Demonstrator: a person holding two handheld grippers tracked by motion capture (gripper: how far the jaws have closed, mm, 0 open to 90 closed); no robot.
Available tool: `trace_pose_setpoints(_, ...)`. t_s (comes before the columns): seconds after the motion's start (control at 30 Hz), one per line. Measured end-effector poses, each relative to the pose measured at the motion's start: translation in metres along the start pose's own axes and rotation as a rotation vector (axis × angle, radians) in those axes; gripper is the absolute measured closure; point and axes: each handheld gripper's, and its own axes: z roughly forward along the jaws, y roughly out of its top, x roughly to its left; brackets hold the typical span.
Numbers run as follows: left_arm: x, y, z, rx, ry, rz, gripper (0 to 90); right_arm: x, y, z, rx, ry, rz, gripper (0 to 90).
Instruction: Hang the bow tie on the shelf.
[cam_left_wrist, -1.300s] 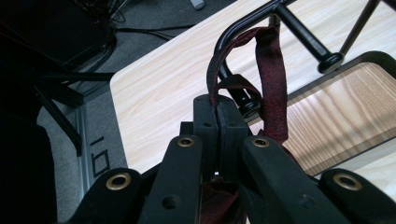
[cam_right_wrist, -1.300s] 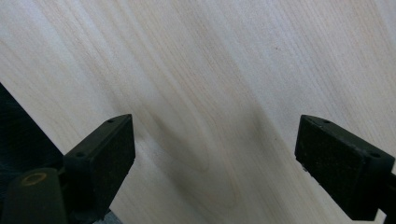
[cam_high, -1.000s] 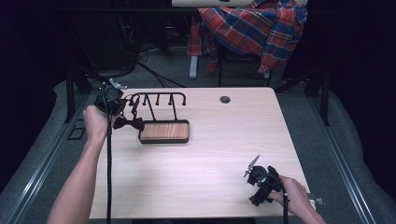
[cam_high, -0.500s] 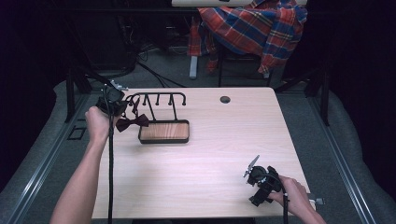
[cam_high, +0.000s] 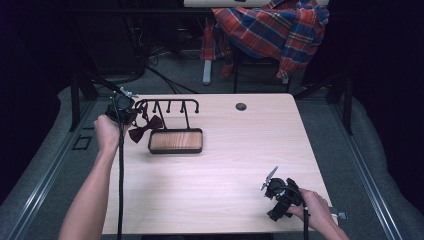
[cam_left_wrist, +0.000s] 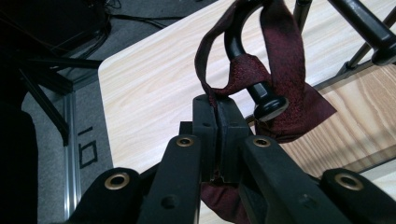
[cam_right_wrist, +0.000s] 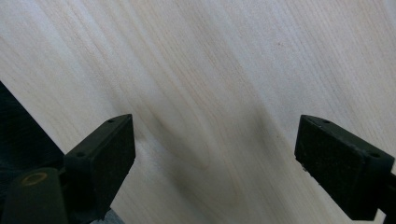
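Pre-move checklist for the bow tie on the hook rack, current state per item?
1. Left gripper grip on the bow tie: ok, jaws shut on the maroon fabric.
2. Strap looped over the end hook of the rack: ok, the band passes around the hook's curved arm in the left gripper view.
3. Strap seated so it would hold after release: cannot tell, the top of the loop runs out of the picture.
4. Bow clear of the wooden base: cannot tell, fabric overlaps it in the left gripper view.
5. Right gripper out of the way: ok, open, over bare table near the front right corner.
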Motion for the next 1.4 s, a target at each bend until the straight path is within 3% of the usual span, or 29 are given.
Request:
trace_pose_setpoints(0.37,-0.002,-0.004,0.008,0.032,-0.027,-0.004,81.6,0.001,0.0,0.0,0.002,0.0,-0.001,12.0)
trace_pose_setpoints(0.87,0.0,-0.009,0.009,0.034,-0.038,-0.032,68.7,0.001,0.0,0.001,0.001,0.006,0.001,12.0)
trace_pose_setpoints(1.1,0.003,-0.01,0.009,0.059,-0.013,-0.044,53.9,0.001,0.0,0.002,0.002,0.013,0.003,12.0)
trace_pose_setpoints(1.4,0.005,-0.011,-0.001,0.031,-0.01,-0.051,51.6,0.001,0.0,0.003,0.006,0.02,0.006,12.0)
